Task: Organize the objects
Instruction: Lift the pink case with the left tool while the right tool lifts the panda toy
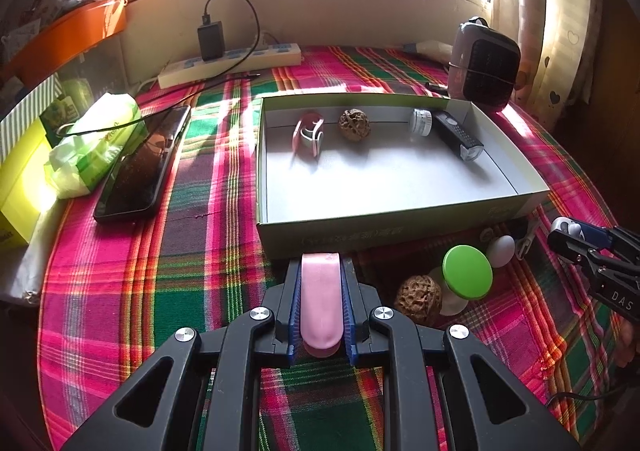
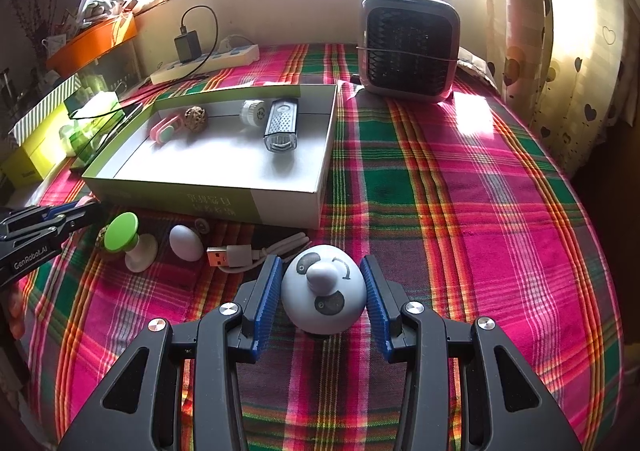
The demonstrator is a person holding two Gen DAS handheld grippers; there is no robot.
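Left tongs [image 1: 321, 271] clamp a pink strip [image 1: 321, 303], right tongs [image 2: 322, 271] grip a panda dome [image 2: 324, 291], over plaid cloth [image 2: 460, 211].

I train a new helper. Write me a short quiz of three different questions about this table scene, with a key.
1. True or false: the left tool is shut on a pink object.
2. How many walnuts lie inside the box?
3. Choose: the white round toy sits (a) inside the box, (b) between the fingers of the right tool, (c) on the heater.

Key: 1 true; 2 one, the second walnut is on the cloth outside; 3 b.
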